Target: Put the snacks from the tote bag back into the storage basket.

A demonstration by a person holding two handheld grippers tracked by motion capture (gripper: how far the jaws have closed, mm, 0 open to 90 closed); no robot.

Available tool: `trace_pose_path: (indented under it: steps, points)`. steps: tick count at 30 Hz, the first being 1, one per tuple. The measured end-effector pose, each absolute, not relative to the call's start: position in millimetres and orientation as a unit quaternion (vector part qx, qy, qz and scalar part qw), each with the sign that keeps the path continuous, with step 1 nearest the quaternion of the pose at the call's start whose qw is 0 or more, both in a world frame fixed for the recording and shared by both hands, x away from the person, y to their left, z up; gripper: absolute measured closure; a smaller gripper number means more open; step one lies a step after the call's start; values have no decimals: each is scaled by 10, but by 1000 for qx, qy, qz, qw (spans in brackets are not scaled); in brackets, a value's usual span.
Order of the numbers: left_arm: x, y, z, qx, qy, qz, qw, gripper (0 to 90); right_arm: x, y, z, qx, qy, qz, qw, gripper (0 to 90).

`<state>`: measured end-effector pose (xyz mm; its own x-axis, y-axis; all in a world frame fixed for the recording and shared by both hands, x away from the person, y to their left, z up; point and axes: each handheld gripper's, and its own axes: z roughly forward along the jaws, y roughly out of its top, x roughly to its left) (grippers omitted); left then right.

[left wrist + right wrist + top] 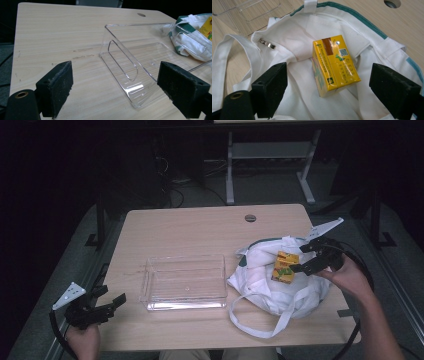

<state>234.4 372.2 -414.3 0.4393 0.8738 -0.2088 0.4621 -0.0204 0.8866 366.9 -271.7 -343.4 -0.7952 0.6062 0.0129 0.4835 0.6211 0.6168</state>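
— Right gripper [329, 92] is spread wide over the yellow carton [334, 65] lying in the white bag [294, 40], right?
— Yep — we're straddling it; left gripper [102, 307], also spread, sits well beyond the clear tray [184, 281].

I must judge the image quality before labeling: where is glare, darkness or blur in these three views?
High view: the room behind the table is nearly black. Left gripper view: a bright glare patch sits on the clear tray, and the near pads look soft. Right gripper view: small highlights on the yellow carton inside the white bag; print stays sharp.
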Motion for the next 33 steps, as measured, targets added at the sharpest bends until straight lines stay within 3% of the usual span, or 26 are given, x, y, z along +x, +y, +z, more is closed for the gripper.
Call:
trace_pose_path:
  steps: [18,33]
  points:
    - [2339,3726,-4138,680,491,204,505,127,3839,-2591,-3471,291,909,286,87,154]
    - [2344,3729,-4142,680,490,204,506,127,3980,-2538,-3614,275,924,256,77,211]
